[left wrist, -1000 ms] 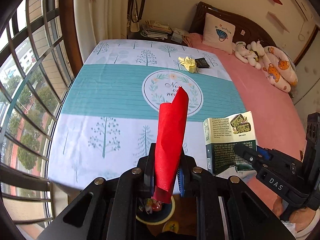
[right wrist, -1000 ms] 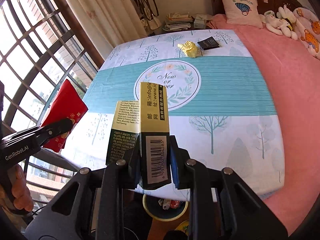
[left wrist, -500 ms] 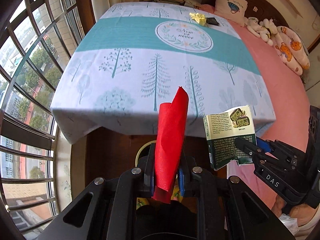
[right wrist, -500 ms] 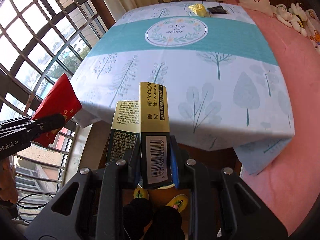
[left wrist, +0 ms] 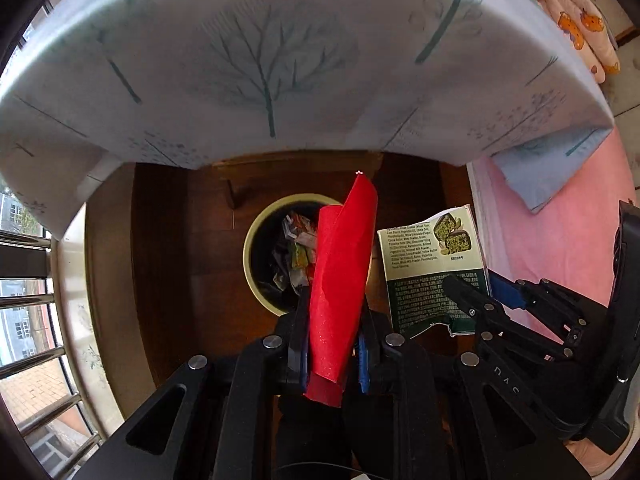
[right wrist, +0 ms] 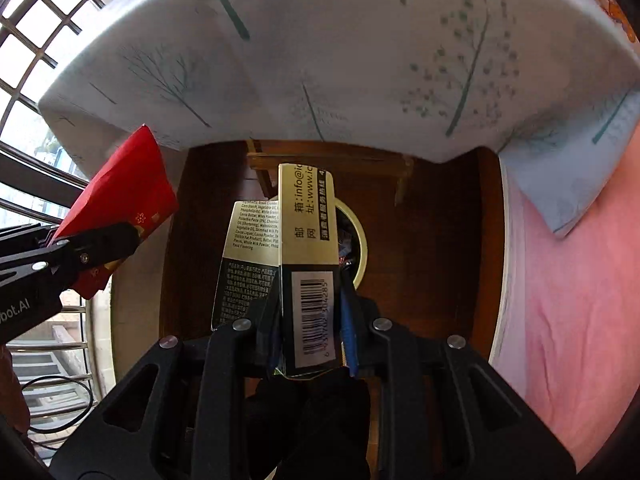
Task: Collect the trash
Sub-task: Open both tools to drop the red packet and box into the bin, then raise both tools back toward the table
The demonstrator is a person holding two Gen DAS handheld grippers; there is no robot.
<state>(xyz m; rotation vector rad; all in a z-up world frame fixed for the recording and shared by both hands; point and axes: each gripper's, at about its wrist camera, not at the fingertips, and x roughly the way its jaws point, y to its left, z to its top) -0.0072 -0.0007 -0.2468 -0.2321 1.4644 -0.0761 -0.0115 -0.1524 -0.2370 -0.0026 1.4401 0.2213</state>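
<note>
Both sets of fingers were clamped tight on stuff here. The left gripper [left wrist: 332,344] had its fingers pinched on a rolled red paper [left wrist: 340,280], sticking up through the middle of the left view. The right gripper [right wrist: 310,320] was squeezing a flattened snack box [right wrist: 306,264], barcode side facing the camera. Just past both, low center of each view, sat the trash bin [left wrist: 256,280] on the dark wood floor [left wrist: 168,260], wrappers already piled inside. Across the top of the frame hung the edge of the bed sheet [left wrist: 280,60]. So I'd say both pieces were picked up and carried over the bin, just not dropped in yet. Whatever else was on the bed couldn't be seen from here.
</note>
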